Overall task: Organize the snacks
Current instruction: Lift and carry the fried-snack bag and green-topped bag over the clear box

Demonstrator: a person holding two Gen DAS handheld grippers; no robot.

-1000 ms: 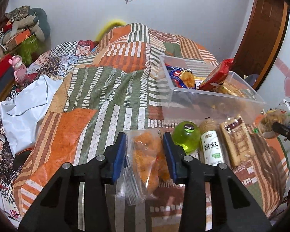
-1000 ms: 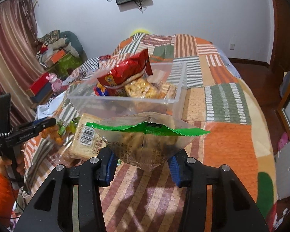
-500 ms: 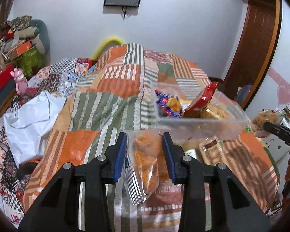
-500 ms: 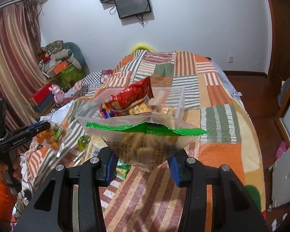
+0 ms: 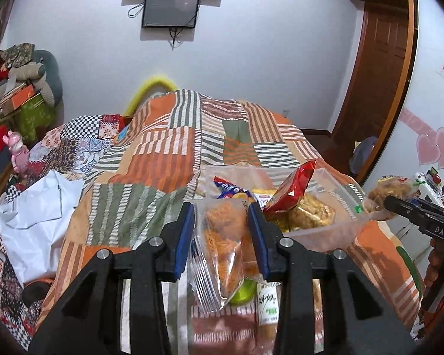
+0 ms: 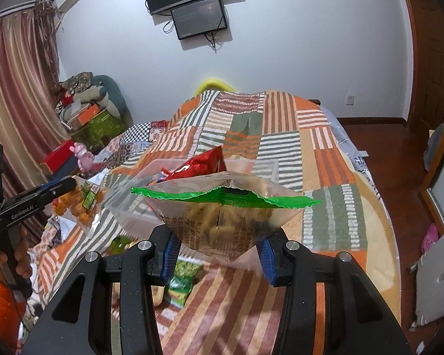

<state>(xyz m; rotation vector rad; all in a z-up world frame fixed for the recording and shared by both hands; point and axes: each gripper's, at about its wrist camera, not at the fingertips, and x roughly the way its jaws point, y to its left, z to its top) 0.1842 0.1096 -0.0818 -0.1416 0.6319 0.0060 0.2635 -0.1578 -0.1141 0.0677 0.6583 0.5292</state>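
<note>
The left gripper [image 5: 222, 236] is clamped on a clear bag of orange snacks [image 5: 226, 236], held in the air over the near edge of the patchwork bedspread [image 5: 151, 183], just near of the clear plastic bin [image 5: 325, 233]; the right gripper [image 6: 217, 251] pinches the lower part of a green-topped snack bag [image 6: 226, 213], raised near the right end of the same bin; both bags look light and limp, thin film with loose, brittle pieces inside, so a hard squeeze would likely crush the contents while a weak one may let the slick film slide; the sealed top band or a bunched corner looks the safer hold, since the belly of each bag gives way under the pads; the bin already holds a red packet [image 5: 293, 189] leaning upright and some yellowish snacks, so each bag probably wants lowering into a gap, not dropping; on the bedspread below the left gripper lie a green round pot [image 5: 242, 293] and a white-labelled tube [image 5: 268, 301], harder and more likely to roll.
</note>
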